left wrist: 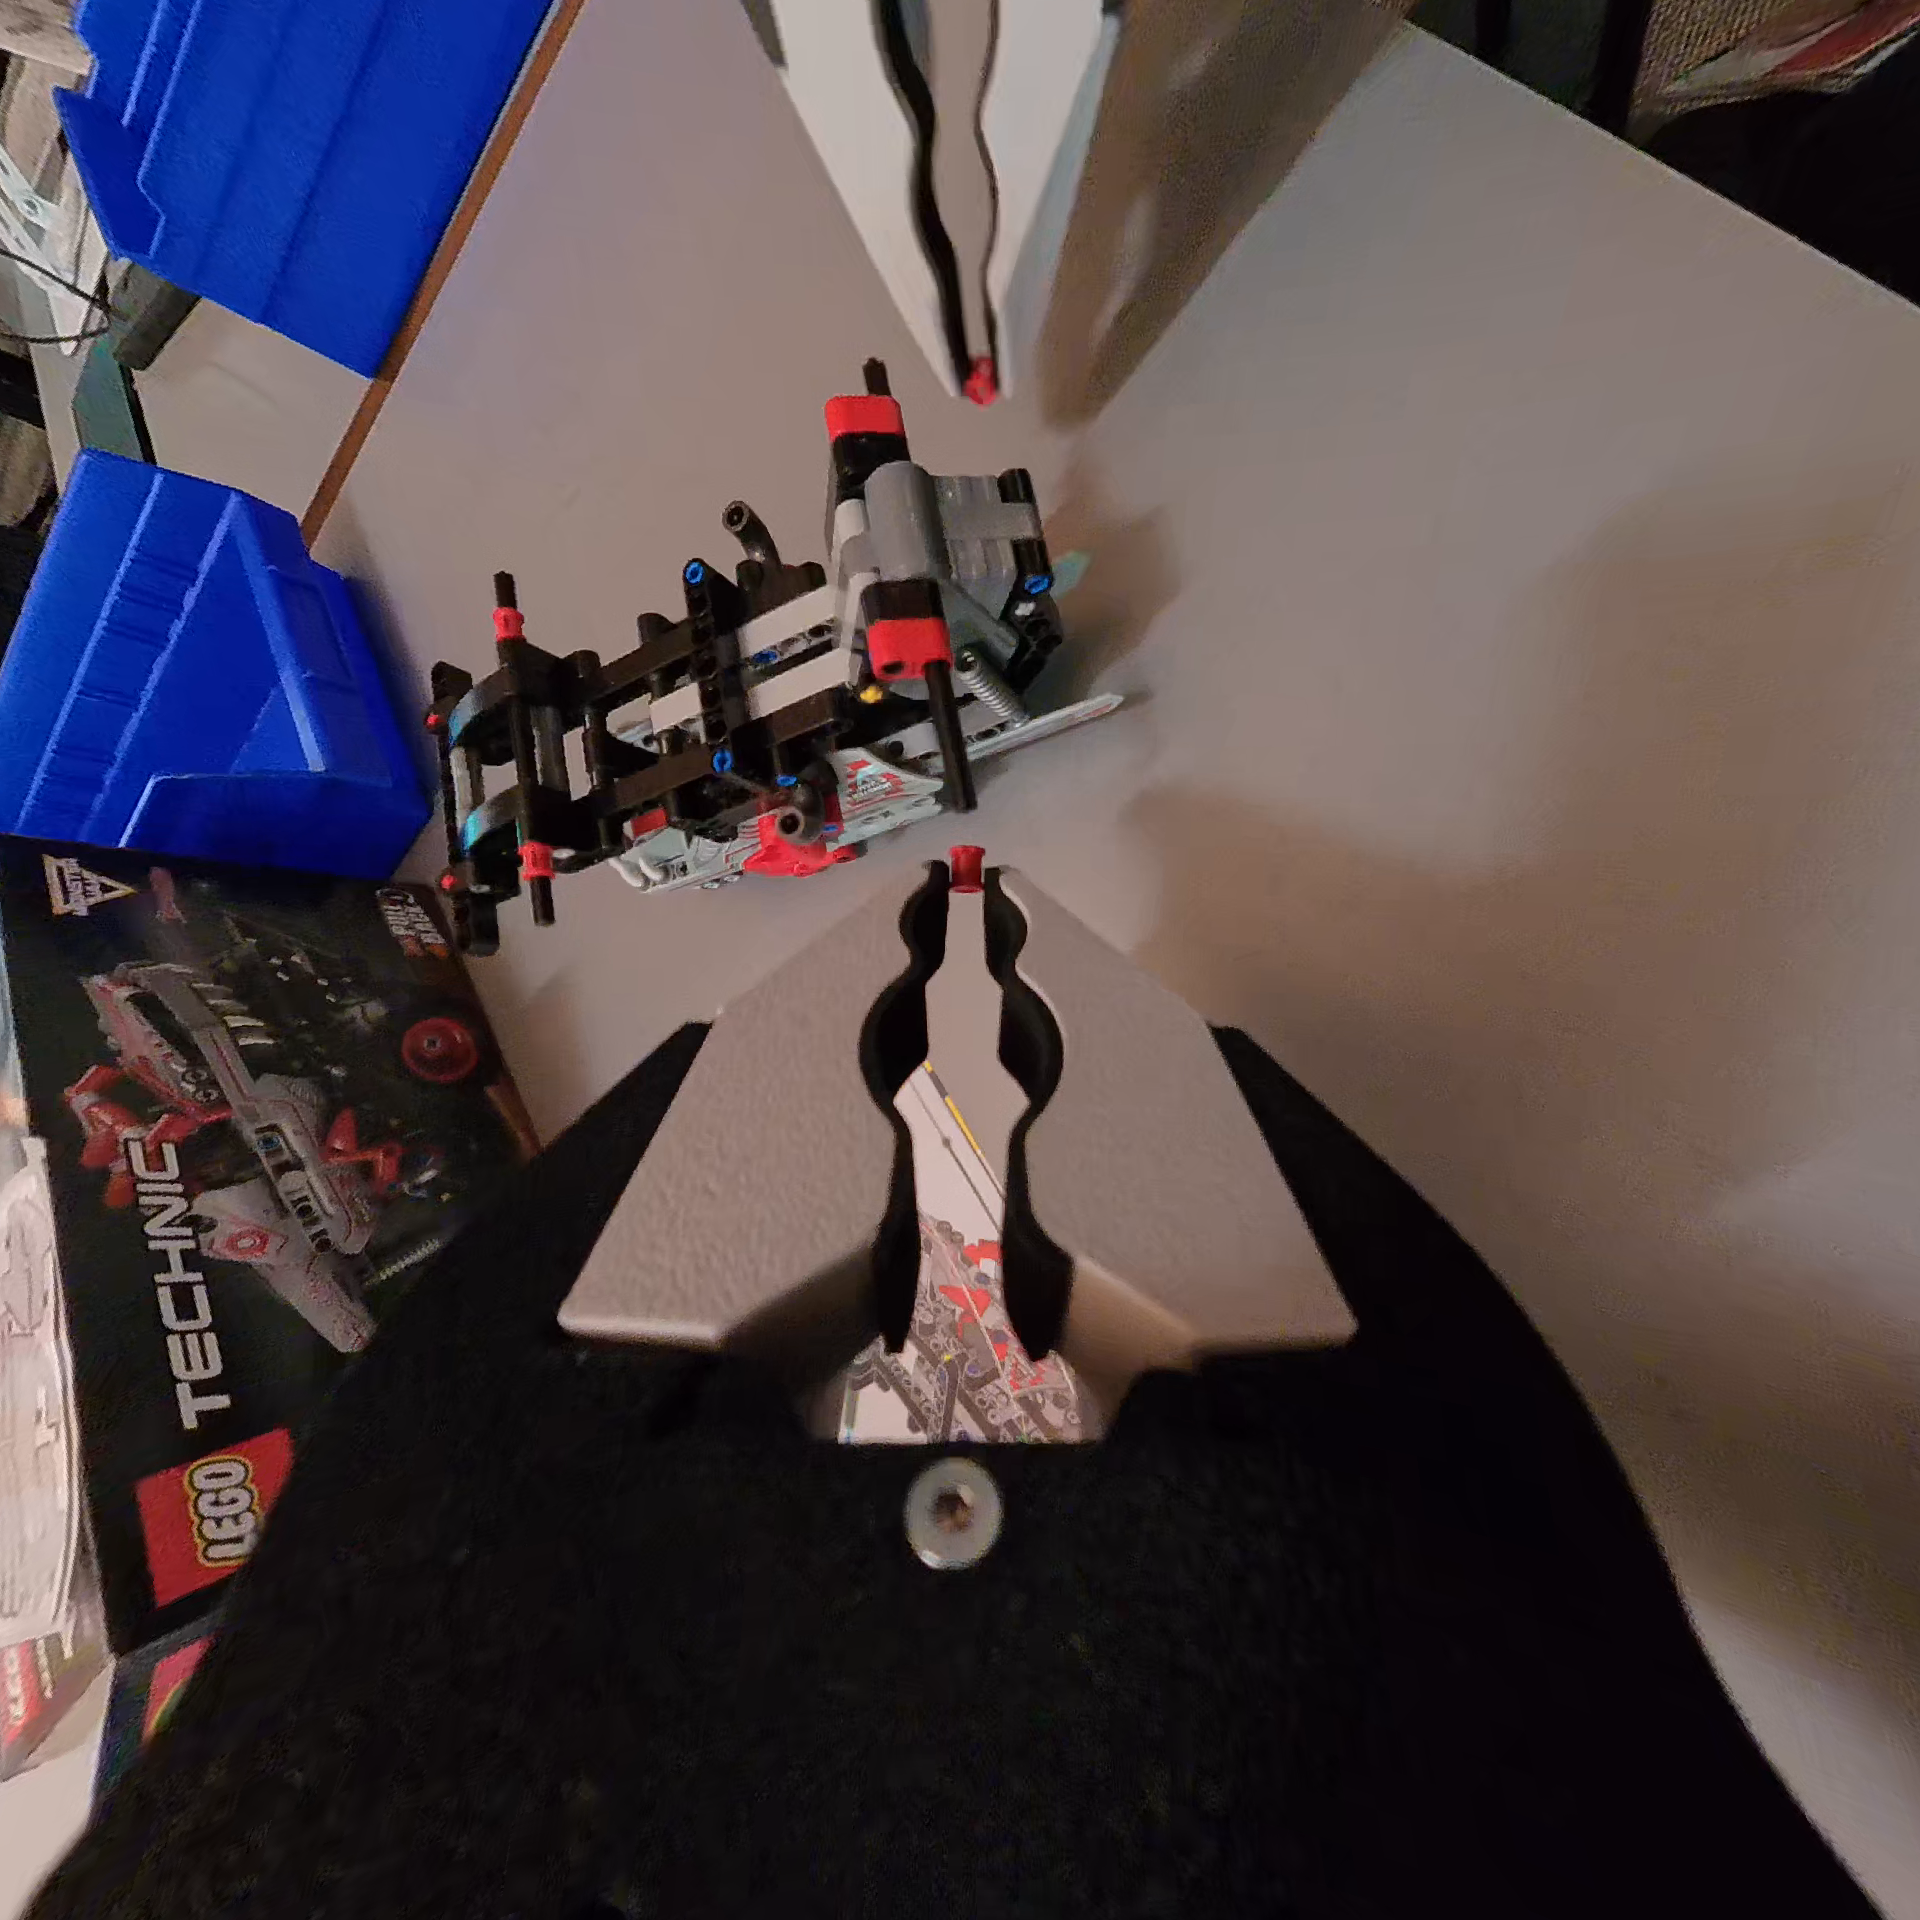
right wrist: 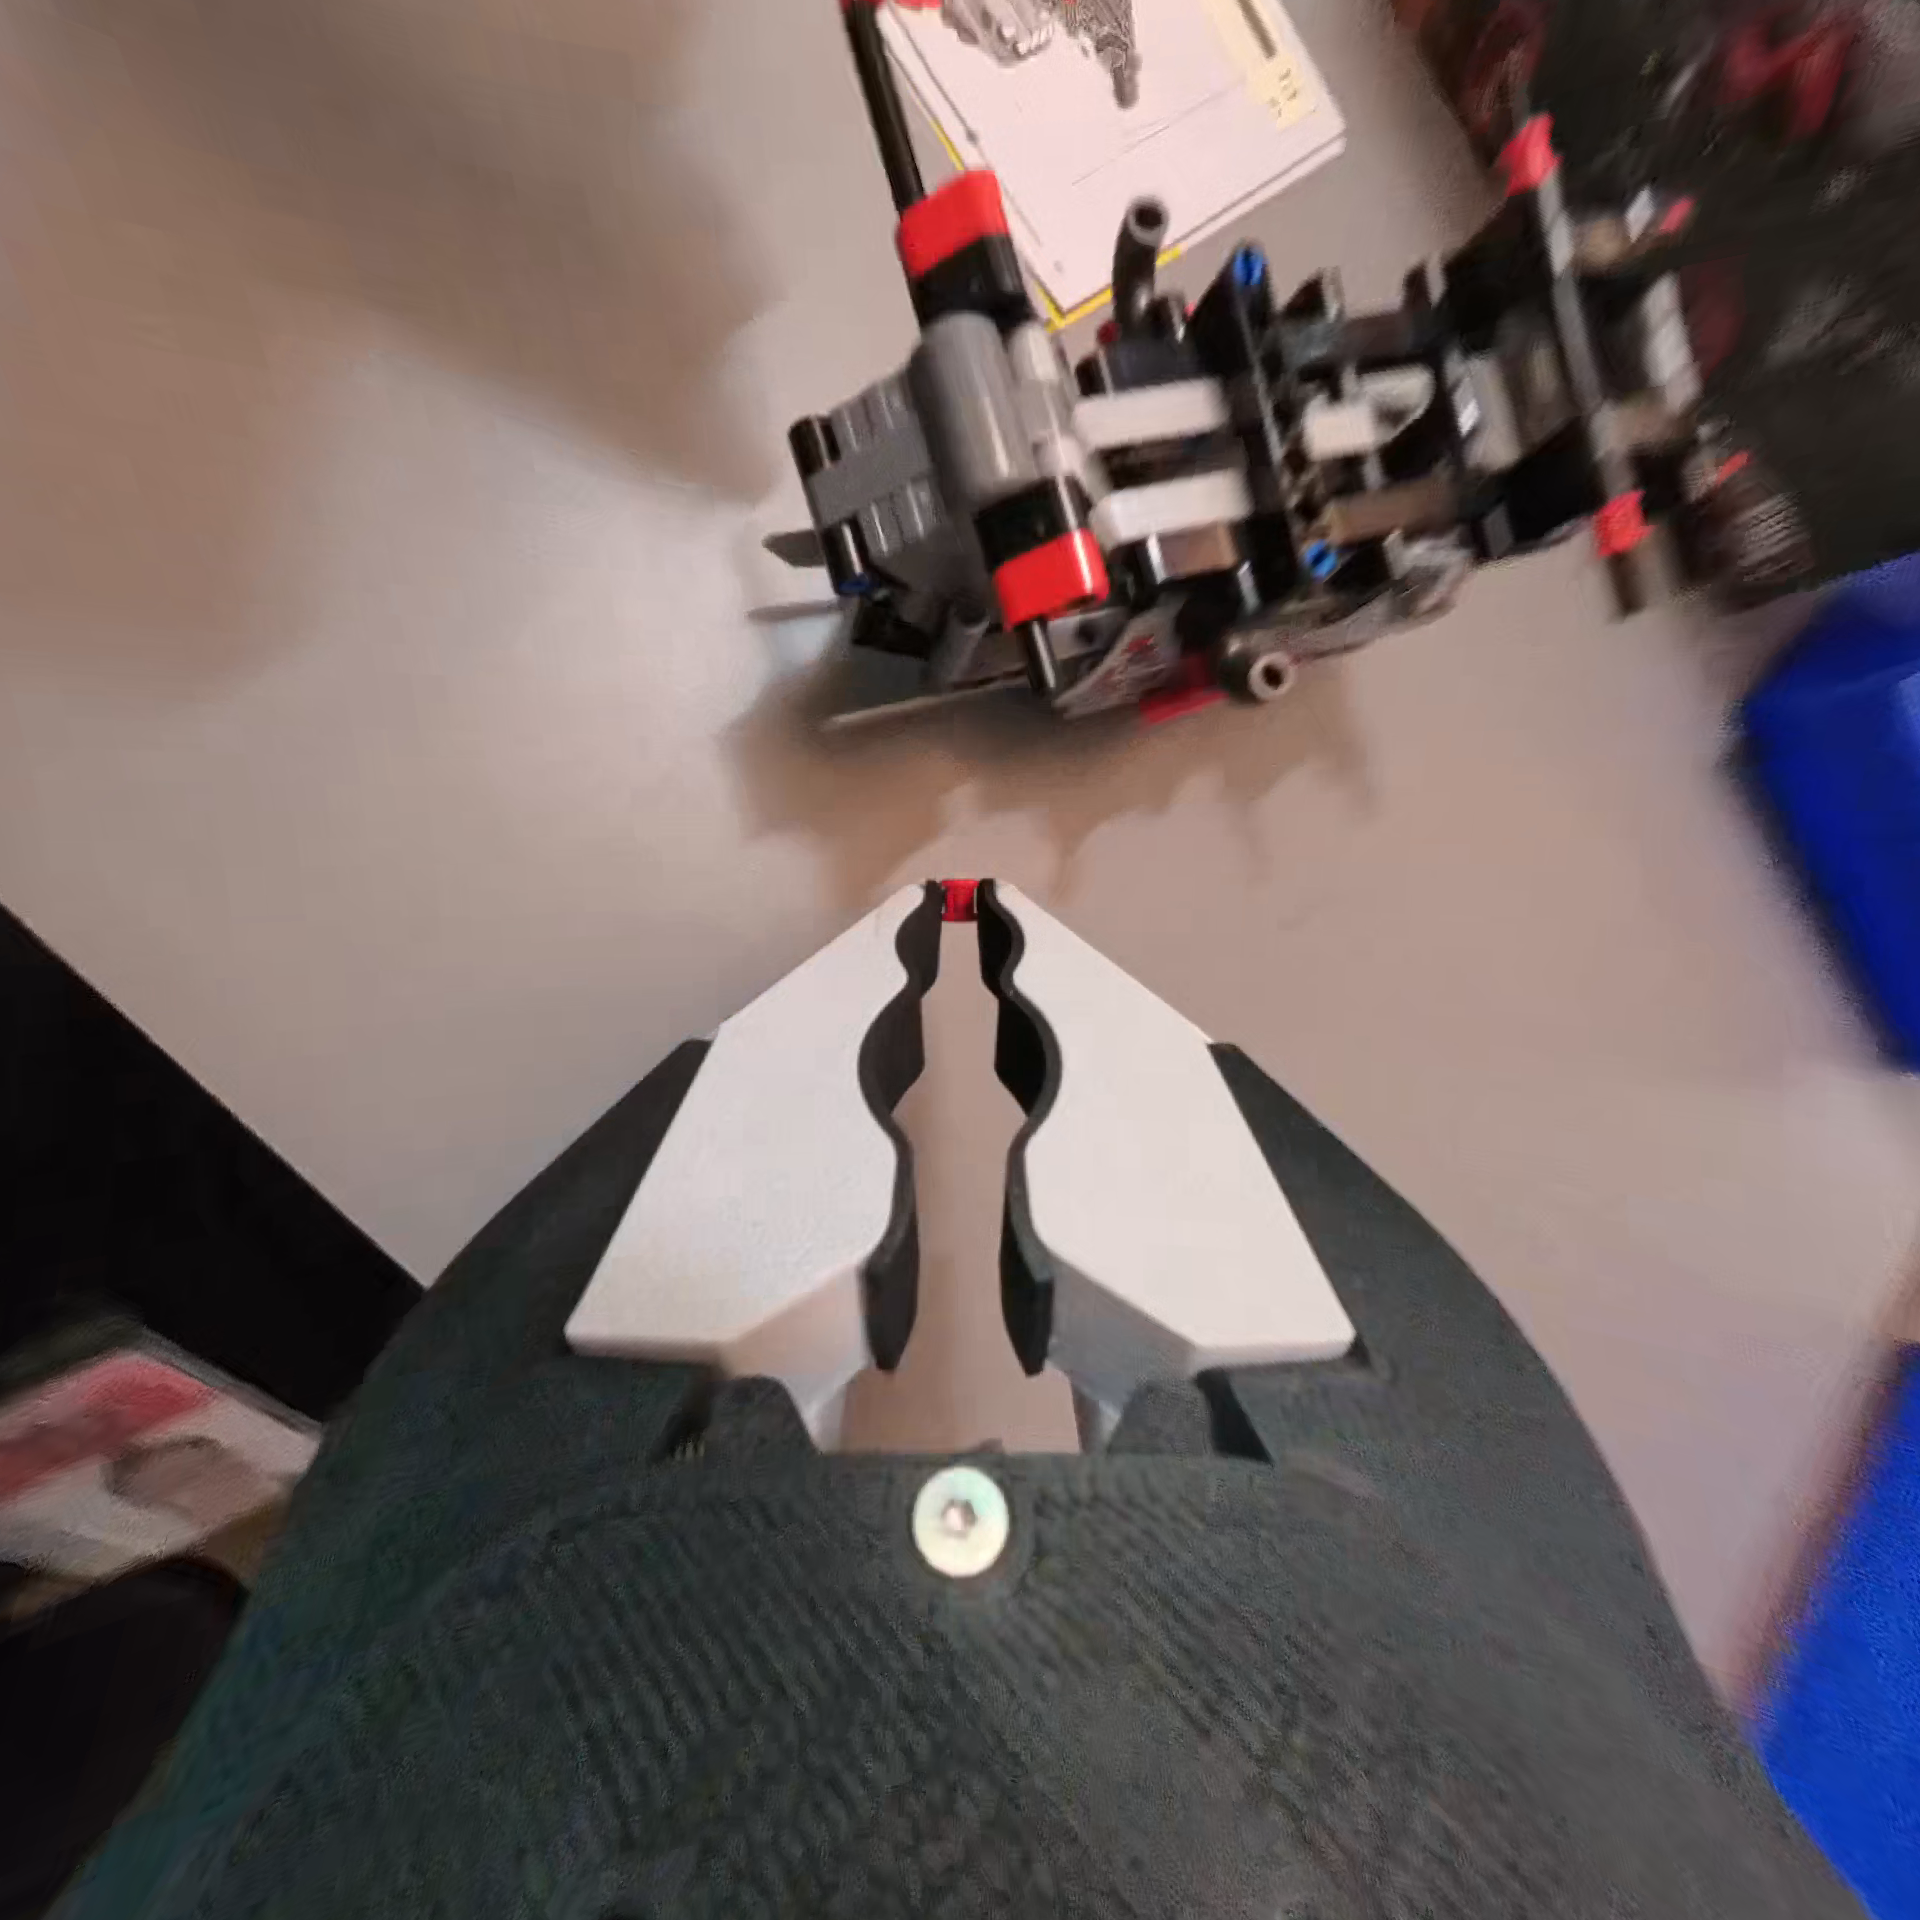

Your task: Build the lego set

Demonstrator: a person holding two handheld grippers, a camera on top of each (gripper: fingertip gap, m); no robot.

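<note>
Left claw (left wrist: 965,883): tips pinching a small red bush (left wrist: 966,868), lower centre of left wrist view. Right claw (right wrist: 959,902): tips likewise pinched on a second red bush (right wrist: 958,900); it also shows at the top of the left view, holding that piece.

Model (left wrist: 748,686): part-built chassis, centre of left view, upper right of right view, resting on the worktop (left wrist: 1455,623). Black beam frame, white cross-beams, grey block at one end, red caps on black axles, blue pins, a spring, printed grey-red panels low on the side.

Worktop pale grey, shadowed. Blue bins (left wrist: 208,665) at upper left, set box (left wrist: 260,1195) at lower left. Instruction booklet (right wrist: 1122,114) at top of right view, which is motion-blurred at the edges.
</note>
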